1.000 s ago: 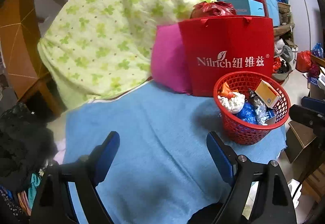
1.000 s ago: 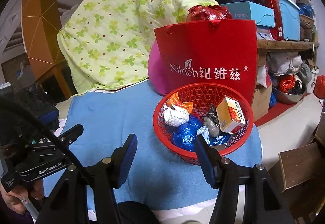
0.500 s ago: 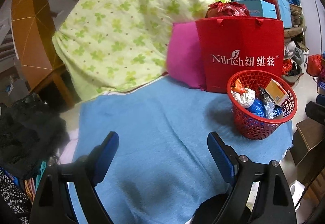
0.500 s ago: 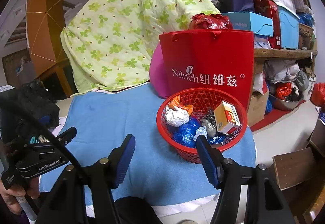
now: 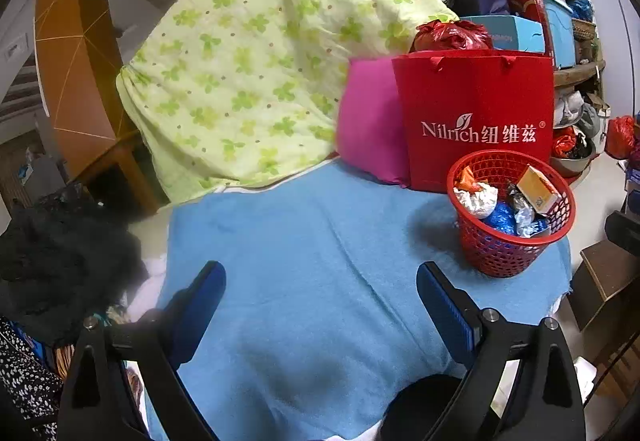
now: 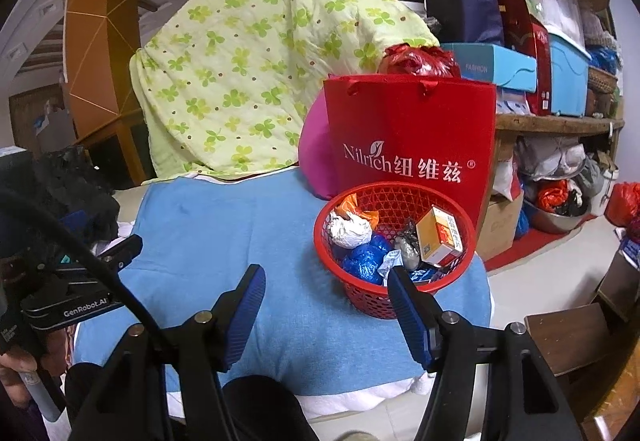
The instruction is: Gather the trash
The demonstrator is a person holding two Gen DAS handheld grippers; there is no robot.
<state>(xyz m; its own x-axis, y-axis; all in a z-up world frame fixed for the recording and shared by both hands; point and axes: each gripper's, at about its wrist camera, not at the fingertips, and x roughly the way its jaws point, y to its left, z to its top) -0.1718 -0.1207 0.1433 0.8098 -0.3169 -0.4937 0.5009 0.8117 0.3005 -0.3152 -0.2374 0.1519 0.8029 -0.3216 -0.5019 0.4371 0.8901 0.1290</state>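
A red mesh basket (image 5: 504,261) (image 6: 372,301) stands on the blue cloth (image 5: 320,241) (image 6: 224,233) at its right end. It holds several pieces of trash: a white crumpled wad (image 6: 350,231), a blue wad (image 6: 364,257), an orange wrapper (image 6: 348,203), a silver wrapper (image 6: 406,249) and a small yellow box (image 6: 438,235). My left gripper (image 5: 320,301) is open and empty, low over the cloth, left of the basket. My right gripper (image 6: 326,301) is open and empty, just in front of the basket. No loose trash shows on the cloth.
A red Nilrich paper bag (image 6: 412,145) and a pink cushion (image 5: 370,129) stand behind the basket. A green floral quilt (image 5: 260,73) is draped at the back. Dark clothes (image 5: 60,253) lie left. Cluttered shelves (image 6: 552,81) and boxes fill the right side.
Both grippers have pulled back and up from the basket, so it looks smaller and farther. Both stay open and empty. The basket has not moved.
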